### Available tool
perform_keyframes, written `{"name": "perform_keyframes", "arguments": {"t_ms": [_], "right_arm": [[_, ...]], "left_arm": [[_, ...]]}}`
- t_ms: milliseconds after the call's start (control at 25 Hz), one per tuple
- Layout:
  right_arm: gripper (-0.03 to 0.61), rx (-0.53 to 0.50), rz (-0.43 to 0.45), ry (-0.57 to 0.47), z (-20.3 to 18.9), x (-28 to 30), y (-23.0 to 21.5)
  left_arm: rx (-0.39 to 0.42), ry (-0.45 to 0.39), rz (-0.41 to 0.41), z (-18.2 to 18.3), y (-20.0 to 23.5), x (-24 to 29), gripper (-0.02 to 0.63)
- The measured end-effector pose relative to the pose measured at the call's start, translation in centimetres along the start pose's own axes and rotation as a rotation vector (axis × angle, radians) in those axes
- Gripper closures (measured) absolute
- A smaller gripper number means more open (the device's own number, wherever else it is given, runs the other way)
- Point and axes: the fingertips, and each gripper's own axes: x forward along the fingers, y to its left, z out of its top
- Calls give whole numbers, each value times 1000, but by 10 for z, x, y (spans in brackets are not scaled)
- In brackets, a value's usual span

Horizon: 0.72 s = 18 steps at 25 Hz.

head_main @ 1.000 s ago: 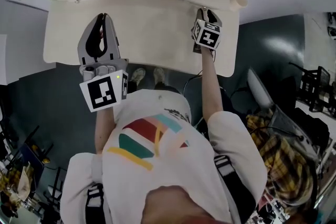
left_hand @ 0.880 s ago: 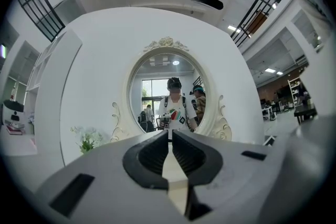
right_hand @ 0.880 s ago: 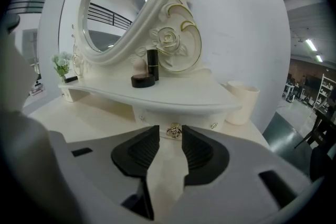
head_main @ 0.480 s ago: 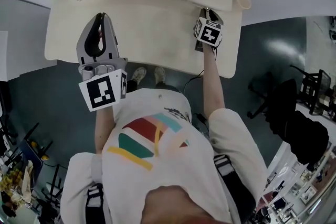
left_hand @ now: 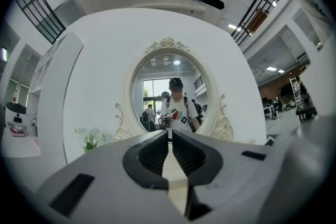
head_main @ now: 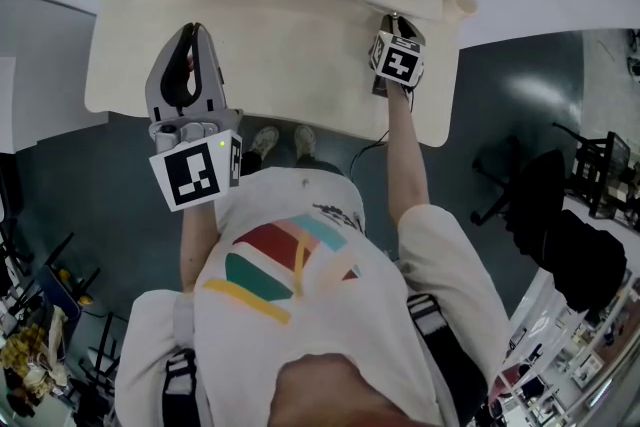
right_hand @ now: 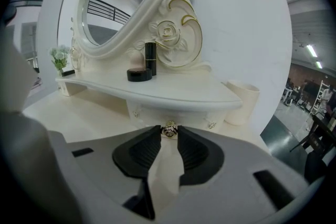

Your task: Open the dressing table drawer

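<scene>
Grey moulded plastic with ribbed black pads makes up both hand-held claws. The right claw (right_hand: pixel 169 134) tilts down over the right side of a smooth, cream-painted surface (head_main: pixel 280 55). Its jaws have just been closing. The small round gilt knob (right_hand: pixel 169 129) of the drawer (right_hand: pixel 184 115) stands between their tips, which flank it closely without clearly pressing on it, so the claw is not yet clenched. The drawer front sits under a raised shelf (right_hand: pixel 173 93) and appears shut.

The left claw (left_hand: pixel 169 132) is held level over the surface's left half. It is clenched on nothing, and its tips all but meet.

On the glossy, curve-edged shelf lies a flat round black compact (right_hand: pixel 139 75). An upright black tube (right_hand: pixel 150 57) stands just behind it. A plain cream cup (right_hand: pixel 240 102) stands just beside the shelf's right end, and a small spray of white flowers (right_hand: pixel 59 57) marks the far left end.

Behind them rises an oval mirror (right_hand: pixel 115 2). Its thick frame (right_hand: pixel 168 31) is carved with a rose and gilt-edged scrolls, and it is set against a smooth white panel (right_hand: pixel 247 18). A dark matte floor (head_main: pixel 520 85) surrounds the furniture, and a black chair (head_main: pixel 545 185) stands well apart on the right. Strip lights and black railings line the hall beyond.
</scene>
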Motion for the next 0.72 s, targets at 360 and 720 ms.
{"name": "perform_keyframes", "arguments": {"t_ms": [360,720], "right_arm": [[491,-4,-3,10,-8,-11,4],[491,-6,6,15,-18,-25,7]], "left_arm": [[-4,-6,-15,2,0,-3,594],[-13,-13,-35,4,-2,-8,594]]}}
